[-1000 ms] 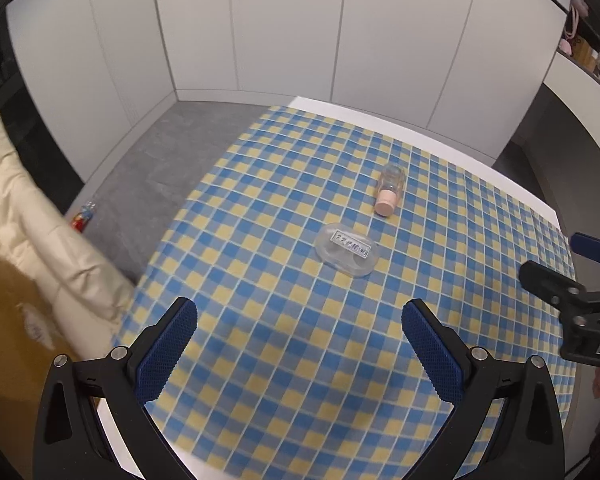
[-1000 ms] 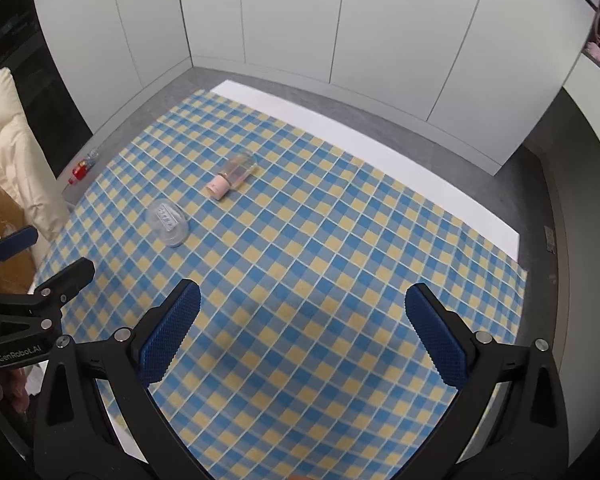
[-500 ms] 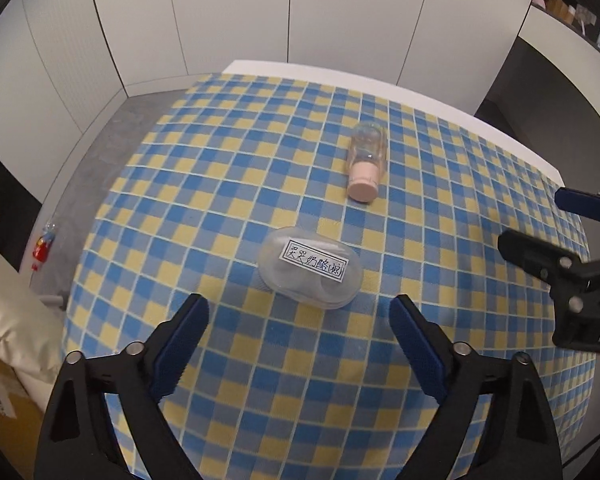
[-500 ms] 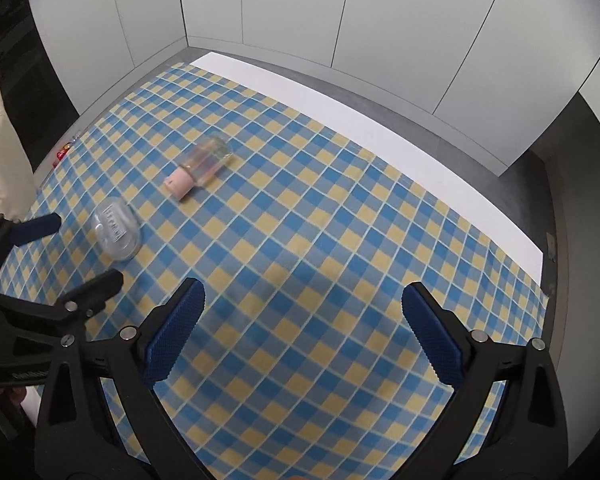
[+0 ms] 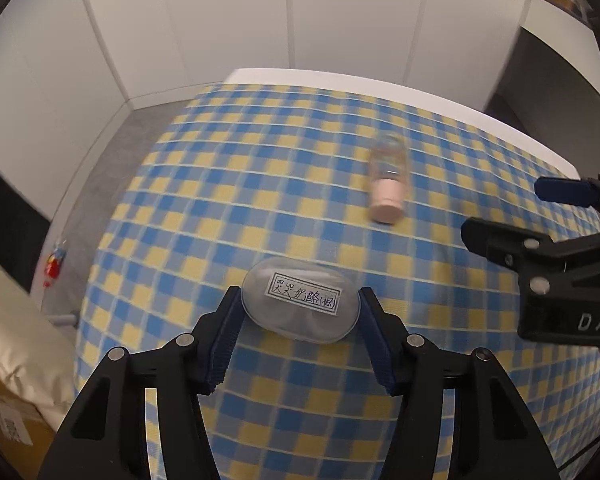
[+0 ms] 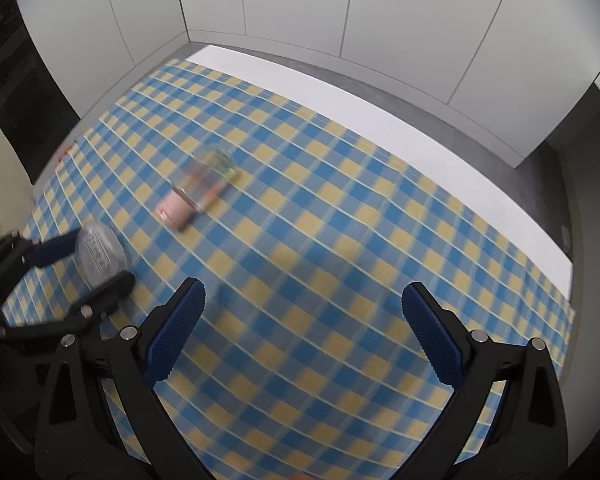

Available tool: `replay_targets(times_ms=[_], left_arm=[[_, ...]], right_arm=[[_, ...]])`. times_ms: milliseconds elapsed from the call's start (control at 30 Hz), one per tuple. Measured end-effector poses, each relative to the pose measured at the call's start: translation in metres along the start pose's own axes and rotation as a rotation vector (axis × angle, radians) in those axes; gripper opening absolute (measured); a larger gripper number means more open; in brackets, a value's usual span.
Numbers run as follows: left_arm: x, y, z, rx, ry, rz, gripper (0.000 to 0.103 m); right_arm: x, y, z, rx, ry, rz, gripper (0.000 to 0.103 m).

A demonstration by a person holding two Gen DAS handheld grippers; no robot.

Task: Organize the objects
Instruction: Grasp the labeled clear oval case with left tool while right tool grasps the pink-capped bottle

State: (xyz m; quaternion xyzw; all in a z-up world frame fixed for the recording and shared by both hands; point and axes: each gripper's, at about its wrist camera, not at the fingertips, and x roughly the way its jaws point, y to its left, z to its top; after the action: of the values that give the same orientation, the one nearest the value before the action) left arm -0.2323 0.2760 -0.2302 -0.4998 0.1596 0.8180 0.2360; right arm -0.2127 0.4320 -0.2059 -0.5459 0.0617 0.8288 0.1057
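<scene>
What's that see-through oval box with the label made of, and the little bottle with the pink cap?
The cloudy oval lidded box looks like frosted plastic: the check cloth shows dimly through it, and its white label looks like paper. The small clear bottle with the pink cap seems glossy plastic or glass; blur leaves that open.

Left hand-held gripper (image 5: 298, 316) lowered, jaws closing around oval clear case (image 5: 300, 304); right hand-held gripper (image 6: 304, 334) descended.
</scene>
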Motion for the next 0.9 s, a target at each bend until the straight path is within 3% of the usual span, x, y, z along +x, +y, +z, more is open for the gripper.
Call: replay_targets(times_ms=[200,267,400,500,567,600,900], left_arm=[[0.0,0.028,0.004,-0.101,0.019,0.053,0.058],[-0.002,0.037,0.005,-0.119,0.019,0.07,0.058],[-0.008,0.046,0.005,-0.132,0.016,0.078,0.058],[-0.011,0.048,0.003,-0.13,0.016,0.083,0.058],[-0.015,0.049,0.002,-0.135,0.015,0.082,0.058],[-0.017,0.05,0.001,-0.14,0.014,0.08,0.058],[-0.043,0.051,-0.01,-0.167,-0.002,0.052,0.058]], right_arm=[[0.014,0.026,0.024,0.039,-0.029,0.033,0.1],[0.021,0.036,0.03,0.031,-0.015,0.039,0.09],[0.037,0.045,0.039,0.048,0.01,0.036,0.084],[0.044,0.052,0.041,0.01,0.016,-0.002,0.057],[0.042,0.055,0.043,-0.005,0.008,0.003,0.032],[0.042,0.056,0.043,-0.008,0.007,-0.005,0.029],[0.017,0.055,0.032,0.001,-0.019,0.001,0.028]])
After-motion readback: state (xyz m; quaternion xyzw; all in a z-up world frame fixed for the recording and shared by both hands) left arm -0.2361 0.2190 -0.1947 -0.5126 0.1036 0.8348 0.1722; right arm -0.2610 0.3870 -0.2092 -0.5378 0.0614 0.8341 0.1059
